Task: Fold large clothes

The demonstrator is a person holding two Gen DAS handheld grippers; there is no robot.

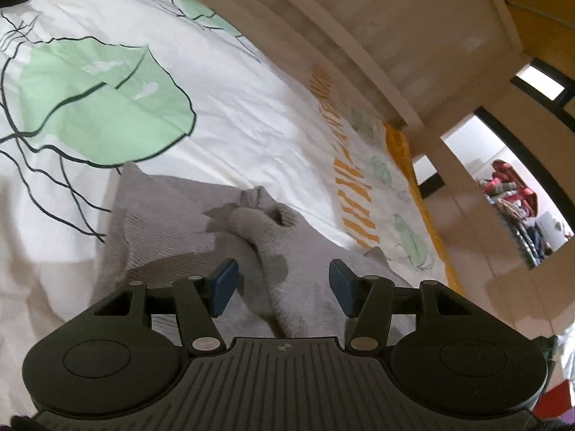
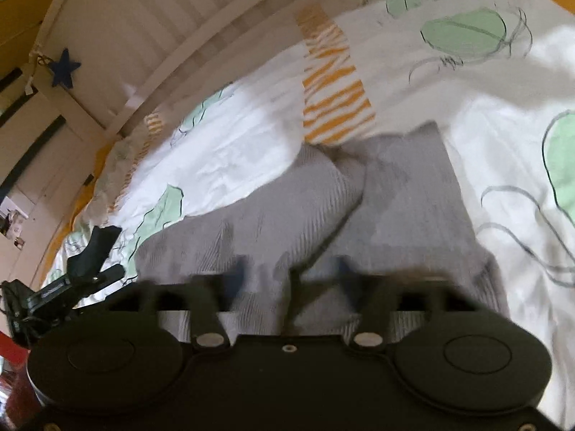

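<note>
A grey ribbed knit garment (image 1: 172, 222) lies partly folded on a white bed cover. In the left wrist view a sleeve with its cuff (image 1: 266, 215) runs between the jaws. My left gripper (image 1: 284, 287) is open just above the garment and holds nothing. In the right wrist view the same garment (image 2: 406, 186) lies ahead with a sleeve (image 2: 309, 197) folded across it. My right gripper (image 2: 289, 273) is open over the garment; its fingers are blurred. The left gripper (image 2: 93, 248) also shows at the left edge of the right wrist view.
The bed cover (image 1: 230, 100) is white with green leaf prints and an orange striped band (image 2: 334, 89). A white slatted bed frame (image 1: 359, 28) runs along the far side. A shelf with clothes (image 1: 514, 201) stands beyond. A blue star (image 2: 64, 66) hangs on the frame.
</note>
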